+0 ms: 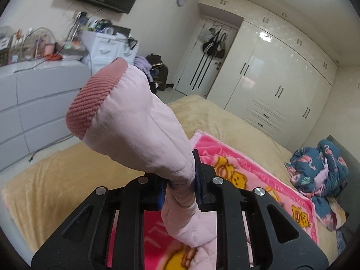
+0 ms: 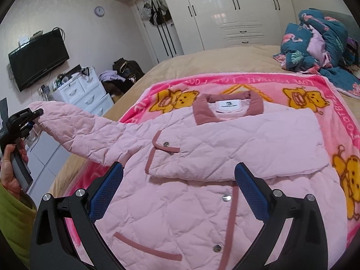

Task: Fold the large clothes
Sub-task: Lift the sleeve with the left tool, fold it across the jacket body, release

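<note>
A pale pink quilted jacket (image 2: 202, 168) with a dusty-rose collar lies face up on a pink bear-print blanket (image 2: 337, 117). One sleeve is folded across its chest. The other sleeve (image 2: 76, 130) stretches out to the left, off the bed. My left gripper (image 1: 180, 186) is shut on that sleeve (image 1: 139, 121) just below its ribbed rose cuff (image 1: 90, 103), and holds it up in the air; it also shows in the right wrist view (image 2: 31, 114). My right gripper (image 2: 177, 175) is open and empty, hovering over the jacket's middle.
The blanket lies on a tan-covered bed (image 2: 191, 65). A crumpled teal flamingo-print quilt (image 2: 321, 42) is heaped near the head of the bed. White drawers (image 1: 40, 103) and a cluttered dresser stand beyond the bed's left side, wardrobes (image 2: 225, 6) at the back.
</note>
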A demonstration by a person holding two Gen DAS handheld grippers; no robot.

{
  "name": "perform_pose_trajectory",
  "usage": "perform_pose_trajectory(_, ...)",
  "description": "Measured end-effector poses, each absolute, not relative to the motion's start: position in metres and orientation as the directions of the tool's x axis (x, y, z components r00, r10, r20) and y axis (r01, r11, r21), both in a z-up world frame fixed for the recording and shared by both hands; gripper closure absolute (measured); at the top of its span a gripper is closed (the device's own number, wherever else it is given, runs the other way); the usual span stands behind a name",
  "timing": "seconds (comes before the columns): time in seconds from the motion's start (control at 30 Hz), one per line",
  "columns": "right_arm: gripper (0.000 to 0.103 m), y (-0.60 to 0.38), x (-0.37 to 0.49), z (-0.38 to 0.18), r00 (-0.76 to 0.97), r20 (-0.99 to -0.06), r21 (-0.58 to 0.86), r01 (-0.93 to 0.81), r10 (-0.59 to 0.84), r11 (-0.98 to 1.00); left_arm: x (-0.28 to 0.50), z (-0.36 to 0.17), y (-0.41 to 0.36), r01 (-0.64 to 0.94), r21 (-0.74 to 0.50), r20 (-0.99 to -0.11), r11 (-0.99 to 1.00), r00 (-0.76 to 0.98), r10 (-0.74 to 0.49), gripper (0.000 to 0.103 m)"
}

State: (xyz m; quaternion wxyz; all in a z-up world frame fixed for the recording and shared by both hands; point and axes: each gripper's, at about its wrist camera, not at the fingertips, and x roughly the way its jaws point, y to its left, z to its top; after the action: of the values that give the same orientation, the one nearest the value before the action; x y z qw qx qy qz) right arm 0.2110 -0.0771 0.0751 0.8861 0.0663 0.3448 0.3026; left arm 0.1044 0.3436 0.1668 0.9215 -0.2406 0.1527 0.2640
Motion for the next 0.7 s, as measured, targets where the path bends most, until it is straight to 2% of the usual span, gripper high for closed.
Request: perform_pose_trajectory(0.7,0.004,-0.175,0.209,0.063,0.612,-0.520,0.447,-0.400,0.596,0.801,0.161,0.198,0.222,-0.414,-0.261,-0.391,0.872,0.871,0.296,0.090)
